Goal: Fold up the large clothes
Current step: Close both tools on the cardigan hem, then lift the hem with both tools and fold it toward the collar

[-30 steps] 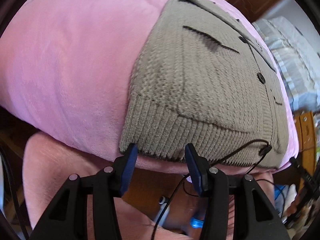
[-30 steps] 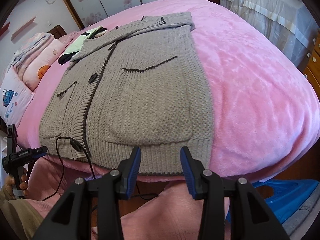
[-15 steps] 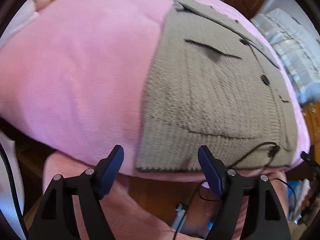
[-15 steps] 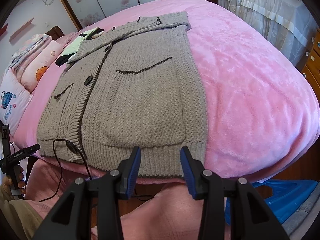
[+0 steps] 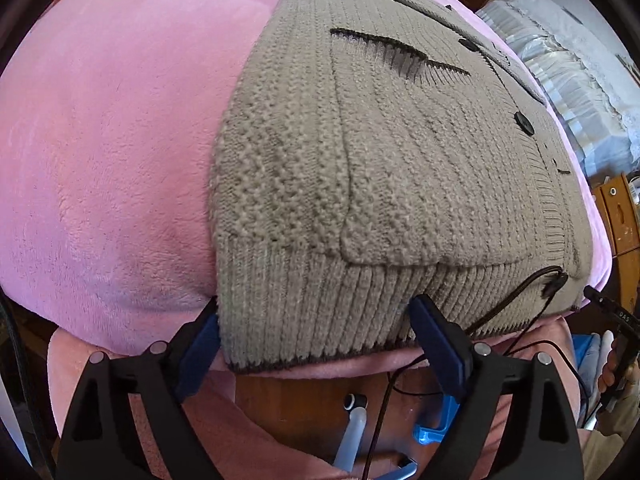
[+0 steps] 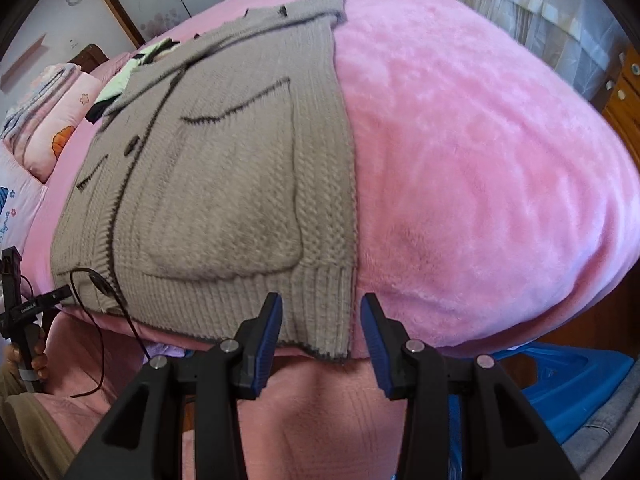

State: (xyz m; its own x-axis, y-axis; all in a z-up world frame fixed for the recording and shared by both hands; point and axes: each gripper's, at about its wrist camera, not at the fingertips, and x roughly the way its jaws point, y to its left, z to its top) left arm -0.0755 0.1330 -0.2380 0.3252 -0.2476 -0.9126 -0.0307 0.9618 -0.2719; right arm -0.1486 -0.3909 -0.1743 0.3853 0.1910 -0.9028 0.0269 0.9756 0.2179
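Observation:
A grey-brown knitted cardigan [image 5: 400,160] lies flat, front up, on a pink plush bed cover [image 5: 100,140]. Its ribbed hem hangs over the near edge of the bed. My left gripper [image 5: 316,304] points steeply down at the hem's left corner. Its jaws are opening wide, and the corner lies between them with no pad pressing on it. In the right wrist view the cardigan [image 6: 224,184] fills the left half. My right gripper [image 6: 321,298] is open around the hem's right corner, its right pad clear of the knit.
A thin black cable [image 6: 100,280] lies over the hem near the button band. Pillows [image 6: 60,128] and folded clothes [image 6: 120,80] sit at the bed's far left. A blue plastic object [image 6: 560,384] stands on the floor and wooden drawers [image 6: 624,96] are at right.
The left jaws have spread much wider. Both grippers have dropped closer to the hem, so each hem corner now sits between a pair of fingers. The right jaws kept their width.

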